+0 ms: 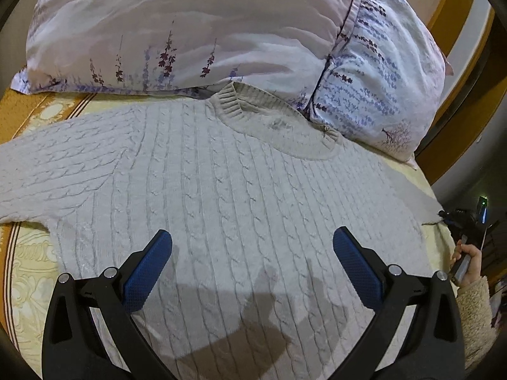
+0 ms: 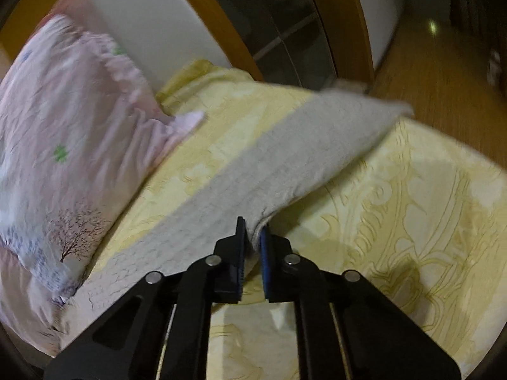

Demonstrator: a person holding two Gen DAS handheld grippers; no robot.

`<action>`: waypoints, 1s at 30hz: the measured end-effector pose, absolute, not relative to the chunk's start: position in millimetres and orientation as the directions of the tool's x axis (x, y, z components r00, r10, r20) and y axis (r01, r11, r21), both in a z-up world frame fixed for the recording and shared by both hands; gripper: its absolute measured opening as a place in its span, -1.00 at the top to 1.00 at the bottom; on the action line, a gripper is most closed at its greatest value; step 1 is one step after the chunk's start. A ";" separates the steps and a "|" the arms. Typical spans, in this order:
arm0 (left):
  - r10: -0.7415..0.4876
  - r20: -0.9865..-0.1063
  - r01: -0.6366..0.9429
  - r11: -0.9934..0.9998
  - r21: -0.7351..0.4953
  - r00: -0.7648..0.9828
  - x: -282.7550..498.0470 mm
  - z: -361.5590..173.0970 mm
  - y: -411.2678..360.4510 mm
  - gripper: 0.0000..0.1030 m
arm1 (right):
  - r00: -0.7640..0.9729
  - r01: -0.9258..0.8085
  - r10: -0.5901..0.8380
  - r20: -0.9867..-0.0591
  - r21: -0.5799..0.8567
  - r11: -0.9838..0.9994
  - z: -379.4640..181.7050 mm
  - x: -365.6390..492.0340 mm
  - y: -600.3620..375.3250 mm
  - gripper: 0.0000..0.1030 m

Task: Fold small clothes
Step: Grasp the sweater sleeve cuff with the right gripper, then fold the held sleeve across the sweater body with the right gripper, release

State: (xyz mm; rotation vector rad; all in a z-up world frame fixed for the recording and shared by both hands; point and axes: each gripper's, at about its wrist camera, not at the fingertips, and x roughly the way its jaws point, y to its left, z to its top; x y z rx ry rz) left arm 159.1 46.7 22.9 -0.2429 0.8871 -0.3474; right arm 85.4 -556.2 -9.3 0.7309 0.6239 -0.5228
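The sweater (image 1: 221, 190), a pale grey cable knit, lies flat and face up on the bed (image 1: 28, 285), filling the middle of the left wrist view with its ribbed collar (image 1: 269, 117) at about 12 o'clock, tucked against the pillows. One sleeve runs out flat toward 9 o'clock; the other sleeve (image 2: 285, 158) stretches toward 3 o'clock to the bed's edge. In the right wrist view that sleeve crosses the yellow patterned sheet (image 2: 427, 205) from 7 o'clock up to 1 o'clock, where its cuff end hangs past the mattress edge over the wooden floor (image 2: 443, 79). The right gripper (image 2: 252, 237) is clamped on the lower edge of this sleeve, the knit bunched up between its blue pads and lifted slightly off the sheet there. The left gripper (image 1: 252, 247) hovers above the sweater's body, its jaws wide apart with nothing between them, their shadow falling on the knit at 6 o'clock. At 3 o'clock in the left view a hand (image 1: 469, 259) in a fleecy sleeve grasps the other tool's handle at the bedside. Two floral pillows (image 1: 190, 31) sit at 12 o'clock beyond the collar, one lilac, one with blue sprigs. The right view is blurred.
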 end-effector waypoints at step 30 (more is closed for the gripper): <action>-0.529 -0.665 0.170 0.833 -0.527 0.527 169.4 10.8 67.0 -0.60 | 0.700 0.186 0.306 -0.645 0.578 0.794 -2.6 149.4 -325.0 0.14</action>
